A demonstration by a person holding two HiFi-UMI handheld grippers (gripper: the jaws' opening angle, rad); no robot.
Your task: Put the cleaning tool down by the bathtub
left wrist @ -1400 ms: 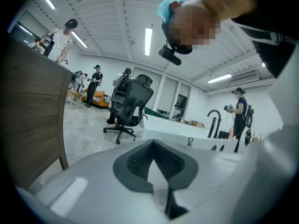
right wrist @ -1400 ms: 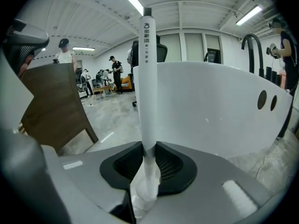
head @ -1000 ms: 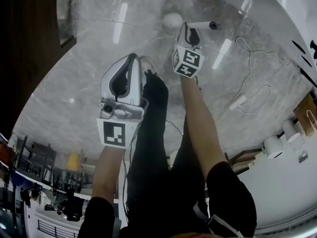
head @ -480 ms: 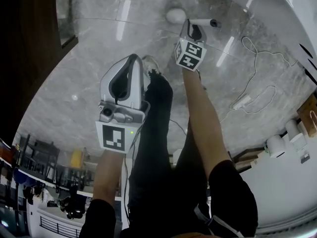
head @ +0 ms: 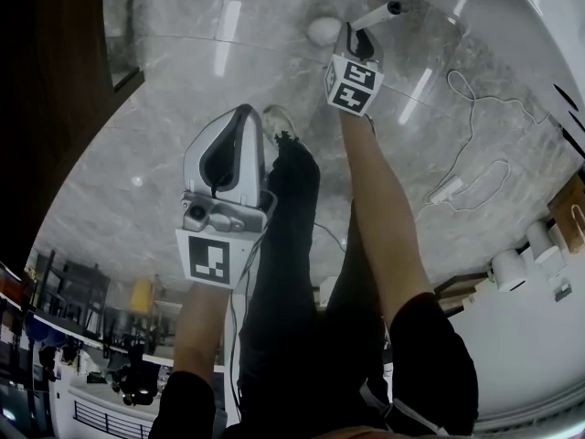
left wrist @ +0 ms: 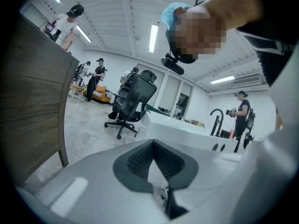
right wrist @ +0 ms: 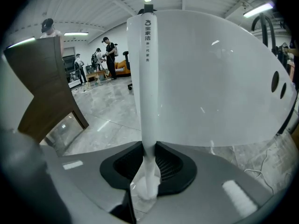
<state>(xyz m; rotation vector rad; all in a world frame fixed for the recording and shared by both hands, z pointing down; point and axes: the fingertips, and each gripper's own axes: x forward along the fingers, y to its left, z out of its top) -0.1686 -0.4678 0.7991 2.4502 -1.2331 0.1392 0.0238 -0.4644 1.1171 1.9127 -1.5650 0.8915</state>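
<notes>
My right gripper [head: 358,38] is shut on the white handle [head: 377,15] of the cleaning tool, low over the marble floor, close to the white bathtub [head: 521,16]. In the right gripper view the handle [right wrist: 142,78] stands upright between the pads of the right gripper [right wrist: 148,164], its black end at the top, with the tub wall [right wrist: 224,78] right behind it. The tool's lower end is hidden under the jaws. My left gripper [head: 244,110] hangs nearer to me, beside my leg. The left gripper [left wrist: 156,171] is shut and holds nothing.
A round white thing [head: 322,30] lies on the floor just left of the right gripper. A white cable [head: 471,149] loops over the floor by the tub. A dark wooden panel [head: 55,80] stands at the left. My legs [head: 283,245] fill the middle.
The right gripper has moved a little farther away and turned. The handle pointed sideways to the right before and now slants up towards the tub. The left gripper has barely moved.
</notes>
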